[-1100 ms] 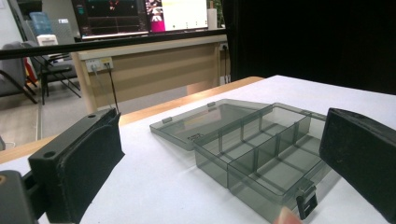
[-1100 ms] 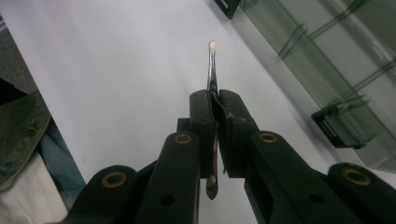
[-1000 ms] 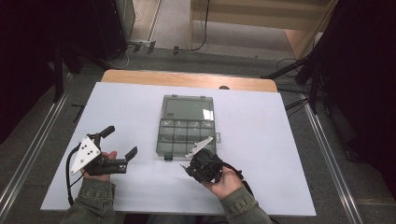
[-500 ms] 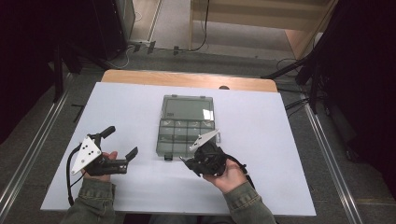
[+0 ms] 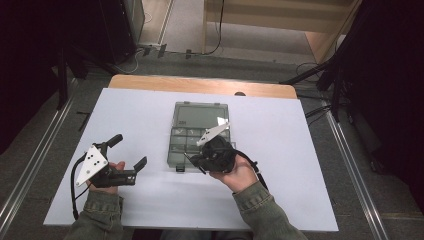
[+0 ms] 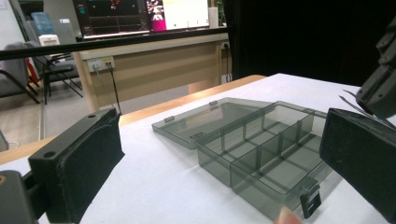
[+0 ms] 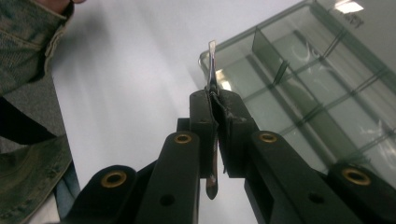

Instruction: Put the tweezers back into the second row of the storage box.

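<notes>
Currently: one box point(image 5: 199, 134), one pair of tweezers point(image 7: 212, 84), two grippers, one white table point(image 5: 300, 165).

Right gripper point(image 5: 196, 161) is clamped on the tweezers: jaws pressed together, thin metal strip pinched between the pads. In the right gripper view the tip sticks out past the jaws, the rear end hangs below them. In the high view the tweezers are just a thin dark sliver at the box's near edge, hard to make out. Tip hovers over the near left corner of the box; can't tell if it touches.

Left gripper point(image 5: 126, 152) has its jaws wide, nothing between them. It sits left of the box, well apart, pointing toward it.

Box is smoky translucent plastic, lid flipped flat open on the far side, tray split by dividers into compartments. Exact compartment count unclear: right hand point(image 5: 235, 172) and gripper cover part of the tray from above, and the left gripper view cuts off its right end behind the jaw. Small dark latch point(image 6: 311, 204) on the near wall. Compartments look see-through; contents, if any, not discernible.

Box sits mid-table, slightly toward the far edge.
</notes>
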`<move>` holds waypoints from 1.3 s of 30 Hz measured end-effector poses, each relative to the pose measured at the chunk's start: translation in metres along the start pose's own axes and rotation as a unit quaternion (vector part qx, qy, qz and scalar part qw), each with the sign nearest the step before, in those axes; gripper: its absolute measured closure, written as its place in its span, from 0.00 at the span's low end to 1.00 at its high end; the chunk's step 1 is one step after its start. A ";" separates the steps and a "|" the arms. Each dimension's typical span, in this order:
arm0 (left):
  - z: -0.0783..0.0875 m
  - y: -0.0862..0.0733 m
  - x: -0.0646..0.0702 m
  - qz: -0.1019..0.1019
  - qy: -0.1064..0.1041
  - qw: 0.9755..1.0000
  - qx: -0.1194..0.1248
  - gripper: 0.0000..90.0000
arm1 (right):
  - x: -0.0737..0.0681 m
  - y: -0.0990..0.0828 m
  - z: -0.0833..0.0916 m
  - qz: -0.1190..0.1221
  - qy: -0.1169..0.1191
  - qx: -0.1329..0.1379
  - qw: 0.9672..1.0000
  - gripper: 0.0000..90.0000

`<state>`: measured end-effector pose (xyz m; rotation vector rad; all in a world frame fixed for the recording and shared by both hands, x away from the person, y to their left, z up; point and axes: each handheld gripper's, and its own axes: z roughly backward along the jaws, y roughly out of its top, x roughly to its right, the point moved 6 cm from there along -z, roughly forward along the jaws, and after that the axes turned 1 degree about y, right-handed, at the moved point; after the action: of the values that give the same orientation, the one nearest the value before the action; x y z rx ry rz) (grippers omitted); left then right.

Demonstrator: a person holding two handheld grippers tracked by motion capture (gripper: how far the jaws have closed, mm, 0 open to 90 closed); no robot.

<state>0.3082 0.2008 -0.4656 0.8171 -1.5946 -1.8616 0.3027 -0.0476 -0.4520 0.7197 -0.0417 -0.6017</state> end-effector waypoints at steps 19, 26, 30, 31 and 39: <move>-0.002 -0.001 0.001 -0.004 0.001 1.000 -0.005 0.00 | 0.032 0.008 -0.023 0.005 -0.042 -0.004 0.999 0.96; -0.001 -0.001 0.001 -0.004 0.000 1.000 -0.004 0.00 | 0.042 0.002 -0.032 0.010 -0.086 -0.027 0.996 0.96; -0.002 0.000 0.001 -0.003 0.000 1.000 -0.003 0.00 | 0.044 0.001 -0.032 0.012 -0.101 -0.032 0.994 0.96; -0.002 0.000 0.001 -0.003 -0.001 1.000 -0.002 0.00 | 0.045 0.001 -0.031 0.013 -0.102 -0.032 0.994 0.96; -0.005 0.000 0.002 -0.003 -0.005 1.000 -0.001 0.00 | 0.045 -0.001 -0.025 0.020 -0.103 -0.027 0.994 0.92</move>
<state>0.3102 0.1961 -0.4661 0.8142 -1.5975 -1.8738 0.3455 -0.0562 -0.4790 0.6020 -0.2292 -0.6346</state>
